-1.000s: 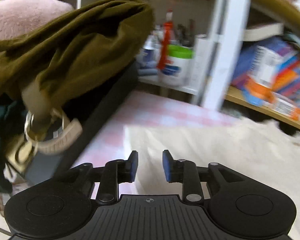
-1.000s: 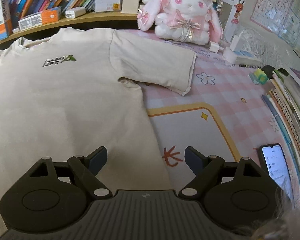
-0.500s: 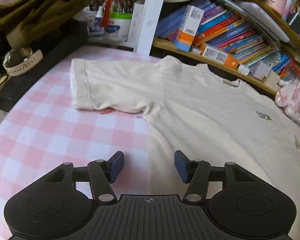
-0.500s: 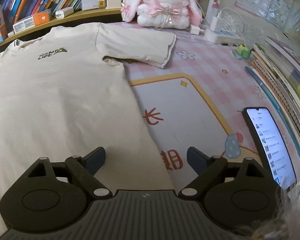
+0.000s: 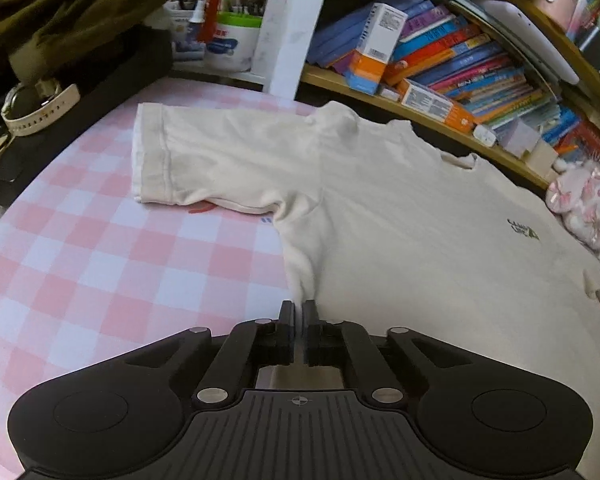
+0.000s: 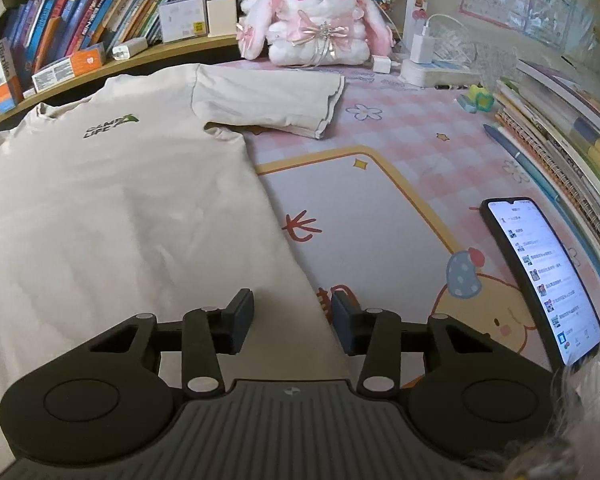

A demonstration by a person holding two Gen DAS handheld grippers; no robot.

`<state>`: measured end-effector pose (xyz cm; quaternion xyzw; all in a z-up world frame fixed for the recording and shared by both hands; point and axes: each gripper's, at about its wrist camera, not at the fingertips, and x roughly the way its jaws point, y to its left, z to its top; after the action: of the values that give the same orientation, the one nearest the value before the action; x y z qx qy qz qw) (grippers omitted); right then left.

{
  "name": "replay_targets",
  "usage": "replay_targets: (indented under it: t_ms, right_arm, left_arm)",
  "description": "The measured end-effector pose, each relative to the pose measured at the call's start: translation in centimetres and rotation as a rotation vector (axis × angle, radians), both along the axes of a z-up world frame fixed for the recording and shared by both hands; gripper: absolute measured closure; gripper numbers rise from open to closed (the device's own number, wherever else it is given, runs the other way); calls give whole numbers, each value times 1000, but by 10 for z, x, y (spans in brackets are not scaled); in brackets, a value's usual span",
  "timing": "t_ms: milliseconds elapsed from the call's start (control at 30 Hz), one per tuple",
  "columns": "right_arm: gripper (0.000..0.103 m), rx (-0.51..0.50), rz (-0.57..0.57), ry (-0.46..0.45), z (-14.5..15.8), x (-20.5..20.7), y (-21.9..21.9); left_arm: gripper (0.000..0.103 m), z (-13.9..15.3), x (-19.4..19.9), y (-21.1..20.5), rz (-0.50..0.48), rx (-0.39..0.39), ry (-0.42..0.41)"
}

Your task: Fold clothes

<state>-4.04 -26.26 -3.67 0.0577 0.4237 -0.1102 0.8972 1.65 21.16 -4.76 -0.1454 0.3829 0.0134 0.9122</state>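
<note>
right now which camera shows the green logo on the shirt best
The right wrist view. The logo sits clear and sharp on the shirt chest there, letters partly readable. In the left wrist view the logo is small, blurred and far off to the side.

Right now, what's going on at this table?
A person with a gripper in each hand is starting to fold a cream T-shirt spread flat on the pink checked table. The left gripper is closing on the shirt's side edge. The right gripper straddles the opposite edge, jaws closing but not yet pinching.
</note>
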Motion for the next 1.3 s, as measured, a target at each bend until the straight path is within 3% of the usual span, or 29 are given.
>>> replay_targets:
  t_ms: [167,233,333,367,400,433,467,600,867,1133,1300]
  right_arm:
    - [53,-7,14,-5,2,-4,3]
    - [44,-8,25,-16,5,-7,4]
    - [31,-4,42,-48,13,-13,7]
    - [26,-2,50,-60,16,-16,9]
    - [15,1,57,-73,19,-19,10]
    - [5,7,66,-93,23,-22,11]
    - [1,12,75,-113,26,-25,11]
    - [0,2,115,-145,34,-32,18]
    - [0,-90,238,-162,41,-56,37]
    - [0,61,280,-169,59,-66,28]
    - [0,62,236,-193,58,-91,30]
  left_arm:
    - [95,20,-20,-7,13,38,-59]
    - [90,27,-31,-15,6,42,-74]
    - [69,34,-48,-35,-22,61,-79]
    - [51,36,-53,-44,-29,72,-77]
    - [31,37,-59,-52,-24,84,-69]
    - [25,38,-63,-60,-14,87,-65]
    - [23,39,-69,-67,-12,77,-65]
    - [16,45,-85,-95,-31,49,-62]
    - [13,66,-113,-146,-91,123,-104]
    - [5,85,-135,-179,19,206,-150]
    - [4,77,-166,-202,18,238,-133]
